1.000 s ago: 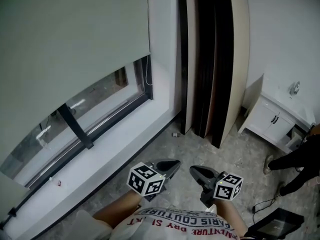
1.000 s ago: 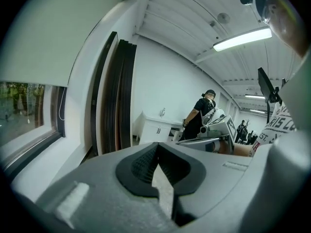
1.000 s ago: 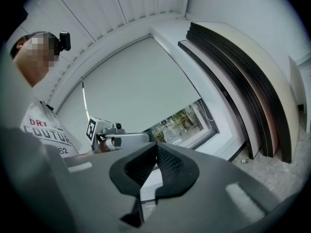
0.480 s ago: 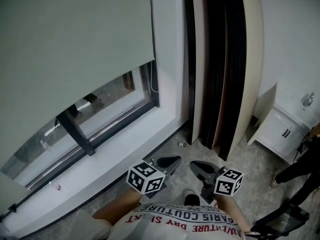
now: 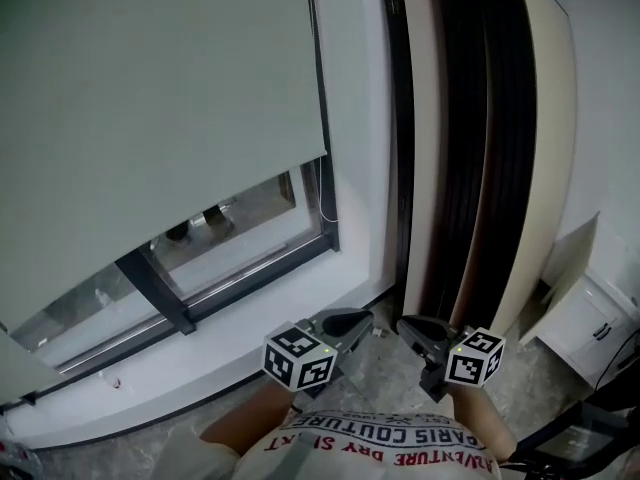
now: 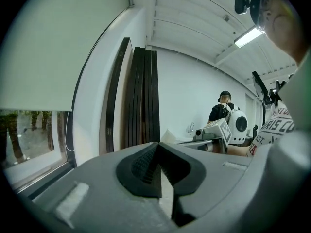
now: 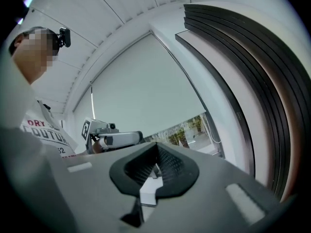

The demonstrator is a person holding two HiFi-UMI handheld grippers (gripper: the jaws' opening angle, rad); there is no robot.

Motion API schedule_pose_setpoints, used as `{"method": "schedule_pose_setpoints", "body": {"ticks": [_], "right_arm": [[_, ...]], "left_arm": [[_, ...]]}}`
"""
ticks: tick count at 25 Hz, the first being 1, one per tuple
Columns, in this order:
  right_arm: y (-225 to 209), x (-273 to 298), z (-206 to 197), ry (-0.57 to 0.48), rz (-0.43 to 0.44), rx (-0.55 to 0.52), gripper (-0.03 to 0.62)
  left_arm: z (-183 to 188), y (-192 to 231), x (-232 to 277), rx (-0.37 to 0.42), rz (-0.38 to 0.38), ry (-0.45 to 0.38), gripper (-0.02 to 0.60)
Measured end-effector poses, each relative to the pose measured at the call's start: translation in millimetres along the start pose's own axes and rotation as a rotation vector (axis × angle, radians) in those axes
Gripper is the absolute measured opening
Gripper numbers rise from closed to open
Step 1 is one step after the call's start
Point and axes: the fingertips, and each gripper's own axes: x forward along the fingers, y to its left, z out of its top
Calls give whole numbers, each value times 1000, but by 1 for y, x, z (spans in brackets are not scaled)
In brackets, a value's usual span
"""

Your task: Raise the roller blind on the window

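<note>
Roller blind, down over most of the window, glass bare beneath; left gripper and right gripper, closed, empty, low right of window; white cabinet, doors shut, farther right; standing person, shown in left gripper view, not the right.

1 roller blind, 1 window, 2 claws: left claw, right claw; 1 white cabinet.

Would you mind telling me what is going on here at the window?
A person faces the window with the left gripper and right gripper held low, both shut and empty. The roller blind covers most of the window, leaving a strip of glass bare below. Its cord hangs by the blind's right edge, untouched.
</note>
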Motion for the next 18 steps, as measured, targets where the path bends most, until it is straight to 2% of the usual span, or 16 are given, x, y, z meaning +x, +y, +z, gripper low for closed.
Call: {"method": "schedule_pose_setpoints", "body": {"ticks": [4, 9, 13, 18], "right_arm": [[-39, 5, 26, 13, 29, -29, 2], [-67, 23, 35, 17, 64, -14, 2], [-86, 55, 36, 40, 86, -14, 8], [-130, 110, 54, 43, 85, -10, 14]], "left_arm": [[25, 16, 37, 39, 23, -33, 3], [28, 40, 58, 37, 42, -23, 3], [28, 82, 62, 10, 86, -28, 3], [33, 156, 71, -22, 117, -32, 3]]}}
